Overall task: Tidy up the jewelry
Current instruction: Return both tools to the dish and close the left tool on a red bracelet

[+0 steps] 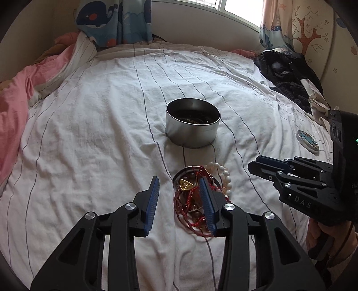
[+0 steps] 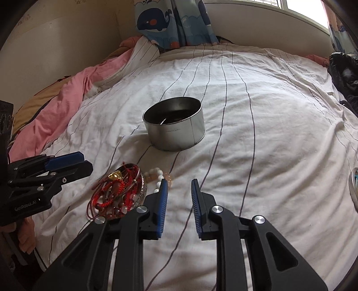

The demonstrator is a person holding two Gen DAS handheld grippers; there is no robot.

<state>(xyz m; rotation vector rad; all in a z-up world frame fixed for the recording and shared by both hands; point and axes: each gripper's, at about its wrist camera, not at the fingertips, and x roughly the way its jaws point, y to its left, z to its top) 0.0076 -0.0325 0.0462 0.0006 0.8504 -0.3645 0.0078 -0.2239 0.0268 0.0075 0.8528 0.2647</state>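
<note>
This is a bedroom in a home. A bed (image 1: 100,125) spread with a white, thin-striped sheet fills both views, with a rumpled pink quilt (image 1: 20,94) along its left edge and dark clothes (image 1: 288,73) heaped at its far right corner. Behind its far edge hang whale-print curtains (image 2: 170,20) under a bright window (image 1: 237,6), and a tree-patterned wall panel (image 1: 313,35) stands on the right.

Bed (image 1: 100,116), white striped sheet. On it: round metal tin (image 1: 192,132) at centre, jewelry pile (image 1: 197,197) below it, small round lid (image 1: 307,143) right, dark clothes (image 1: 288,73) upper right.
</note>
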